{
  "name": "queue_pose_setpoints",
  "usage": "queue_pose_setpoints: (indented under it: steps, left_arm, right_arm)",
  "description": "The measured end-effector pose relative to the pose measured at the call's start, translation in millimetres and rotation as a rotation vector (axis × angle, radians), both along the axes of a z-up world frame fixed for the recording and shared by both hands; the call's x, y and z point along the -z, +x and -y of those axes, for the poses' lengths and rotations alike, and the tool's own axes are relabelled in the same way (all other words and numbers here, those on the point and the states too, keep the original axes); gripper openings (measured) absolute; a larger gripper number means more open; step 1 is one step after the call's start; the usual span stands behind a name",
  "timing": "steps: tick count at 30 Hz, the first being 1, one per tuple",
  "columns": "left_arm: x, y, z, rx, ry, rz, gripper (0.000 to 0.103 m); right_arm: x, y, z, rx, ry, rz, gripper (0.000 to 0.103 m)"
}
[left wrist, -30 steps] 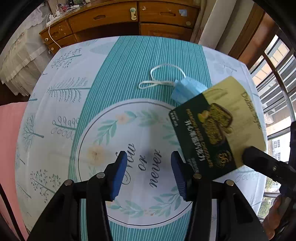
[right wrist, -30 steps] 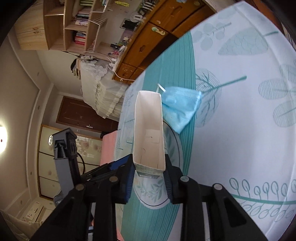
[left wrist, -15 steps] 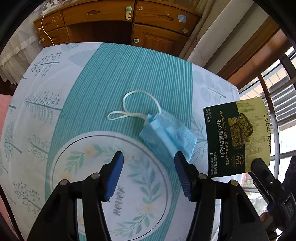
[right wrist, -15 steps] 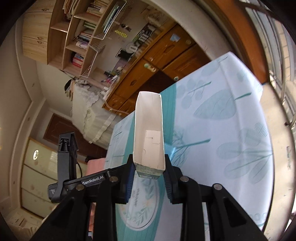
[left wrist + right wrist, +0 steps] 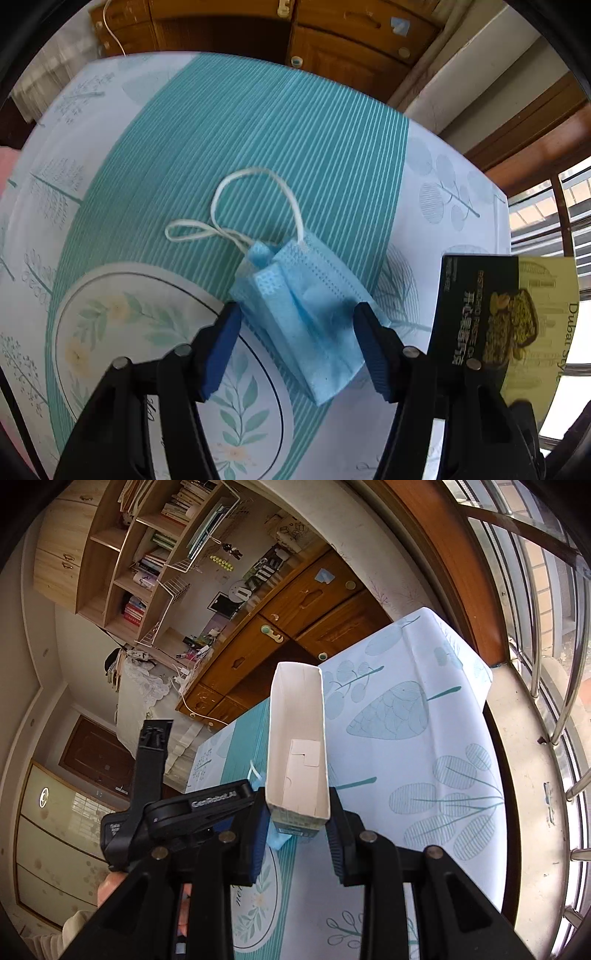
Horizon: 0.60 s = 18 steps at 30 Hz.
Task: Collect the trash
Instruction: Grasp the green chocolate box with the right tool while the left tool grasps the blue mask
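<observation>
A folded blue face mask [image 5: 306, 314] with white ear loops [image 5: 255, 206] lies flat on the teal and white tablecloth [image 5: 258, 122]. My left gripper [image 5: 299, 325] points down over it with a blue pad on either side of the mask. Its jaws are closing, and the pads sit at the mask's edges without visibly squeezing it. My right gripper [image 5: 297, 812] is shut on an open chocolate box [image 5: 297, 746], held up above the table's right side. That box's dark printed face [image 5: 506, 317] shows in the left wrist view. A corner of the mask [image 5: 275, 840] peeks out beneath the box.
A wooden cabinet with drawers [image 5: 332, 44] stands just past the table's far edge. A window with metal railing [image 5: 554, 646] runs along the table's right side. The left gripper's body [image 5: 199, 808] and a hand [image 5: 110, 886] are close beside my right gripper.
My left gripper travelled across the cloth and sank until its pads flank the mask, and the jaws narrowed. My right gripper tilted up with the box, then stayed still.
</observation>
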<state>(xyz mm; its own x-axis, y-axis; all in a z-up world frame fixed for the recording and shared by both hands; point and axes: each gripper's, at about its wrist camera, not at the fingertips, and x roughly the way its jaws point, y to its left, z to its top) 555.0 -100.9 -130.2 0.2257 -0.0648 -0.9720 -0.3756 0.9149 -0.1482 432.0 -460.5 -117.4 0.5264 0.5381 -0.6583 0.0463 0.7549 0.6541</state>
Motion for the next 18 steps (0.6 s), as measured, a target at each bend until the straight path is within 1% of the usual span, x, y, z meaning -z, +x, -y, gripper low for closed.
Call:
queue_pose_setpoints:
  steps: [1,3,4,6,11,15,17,18]
  left_arm:
    - [0.2,-1.0,2.7,0.009,0.013,-0.002,0.034]
    - [-0.8,-6.6,6.9,0.036,0.032,0.004,0.012]
    - [-1.6,-9.9,7.4,0.044,0.035,0.008,0.012]
    - [-5.6,-23.9,5.2,0.054,0.050,0.019,0.008]
    - [-20.2,-69.9,-9.6,0.084,0.009,0.068,0.007]
    - [-31.0,-125.7,-35.9,0.126,-0.025,0.086,0.007]
    - [-37.8,-152.7,-45.4,0.144,-0.043,0.092,0.007]
    - [-42.3,-169.4,-50.8,0.150,-0.040,0.095,0.007]
  right_arm:
    - [-0.5,-1.4,0.4,-0.001,0.001,-0.001,0.029]
    - [-1.3,-4.8,0.5,0.000,-0.002,-0.003,0.029]
    - [-1.4,-6.5,0.3,0.000,-0.002,-0.003,0.029]
    - [-1.9,-11.4,-1.4,-0.002,-0.003,-0.006,0.029]
    - [-2.3,-28.4,-13.4,-0.021,0.015,-0.017,0.029]
    - [-2.2,-50.0,-38.5,-0.068,0.067,-0.038,0.029]
    - [-2.5,-62.6,-55.5,-0.098,0.115,-0.054,0.029]
    - [-2.6,-71.4,-66.7,-0.115,0.154,-0.063,0.029]
